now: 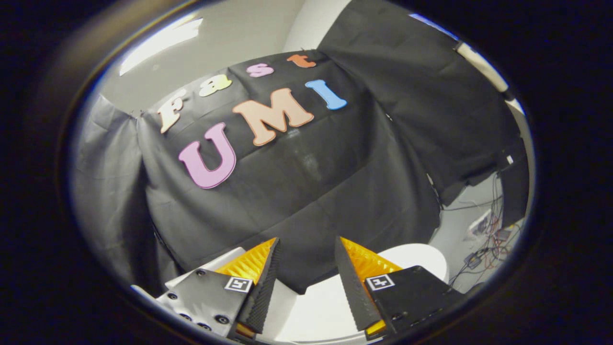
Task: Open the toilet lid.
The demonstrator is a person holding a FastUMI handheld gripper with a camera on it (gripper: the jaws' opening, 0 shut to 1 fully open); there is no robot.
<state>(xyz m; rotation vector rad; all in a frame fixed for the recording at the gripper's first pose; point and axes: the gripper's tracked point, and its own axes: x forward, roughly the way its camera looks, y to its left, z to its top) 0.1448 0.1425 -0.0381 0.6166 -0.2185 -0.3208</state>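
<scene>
At the lower left of the frame my left finger point(258, 282) rises with its ribbed pad facing inward. My claw point(306, 249) is released, its two fingers spread apart with nothing between them but air and the black cloth wall point(306, 191) ahead. Below and between them, at the bottom centre, lies the white toilet lid point(318, 306), running under my right finger point(357, 287) and curving out past it toward the lower right. Farther right, tangled cables point(488, 239) lie on the floor.
</scene>
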